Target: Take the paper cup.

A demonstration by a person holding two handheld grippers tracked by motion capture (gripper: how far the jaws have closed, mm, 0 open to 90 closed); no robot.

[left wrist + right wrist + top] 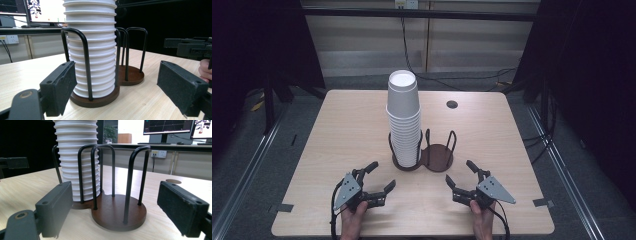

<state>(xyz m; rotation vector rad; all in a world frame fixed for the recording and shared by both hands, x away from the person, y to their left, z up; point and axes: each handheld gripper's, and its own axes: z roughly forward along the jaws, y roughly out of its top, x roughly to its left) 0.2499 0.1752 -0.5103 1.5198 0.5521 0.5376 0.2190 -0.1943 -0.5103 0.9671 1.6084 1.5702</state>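
Looking at this from the high view, the tall stack of white ribbed paper cups (403,117) sits in the left bay of a dark brown two-bay holder with black wire hoops (422,156), near the middle of the pale wooden table (337,130); the right bay, a bare round base (438,156), has nothing in it, so my guess is cups get moved over there; the hoops are there to keep a stack from toppling, which is probably why it leans only a touch.

Both tools hang just short of the holder on the near side; the left gripper (380,176) has its jaws spread wide and pinches nothing, and the right gripper (459,172) is the same, spread and empty; each is angled inward toward the holder, so they look parked and ready rather than mid-grab.

What gets in the way: the wire hoops wrap the lower cups, as the left gripper view shows with the stack (90,47) behind the bars, so I reckon any grab has to come from above the hoops; a squeeze too hard would likely crush a rim.

Other stuff: a round cable hole (452,104) in the far table top, and black cables (412,60) on the floor beyond.
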